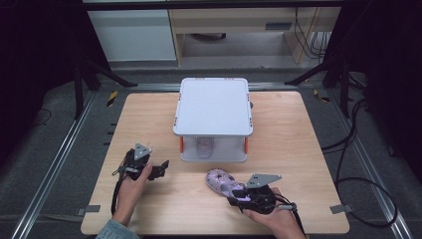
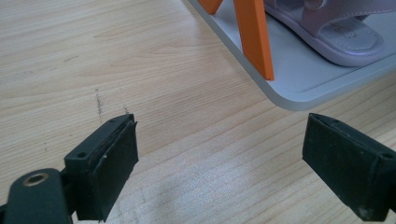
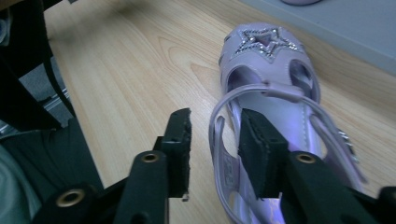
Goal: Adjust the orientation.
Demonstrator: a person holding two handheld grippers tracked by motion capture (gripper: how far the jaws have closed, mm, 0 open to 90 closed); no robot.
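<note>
Right gripper (image 3: 212, 140), jaws parted astride the heel strap of a lilac star-trimmed sandal (image 3: 271, 98) on the wooden surface (image 1: 149, 119); toe points to eleven o'clock; left gripper (image 2: 219, 163) spread, empty, farther off.

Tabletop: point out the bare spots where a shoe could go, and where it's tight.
Free: the wood left of the white rack, the wood to its right, and the front strip between the left gripper and the purple sandal. Crowded: the table's front right, where the right gripper straddles the sandal's heel, and the rack's lower shelf, holding another sandal.
</note>
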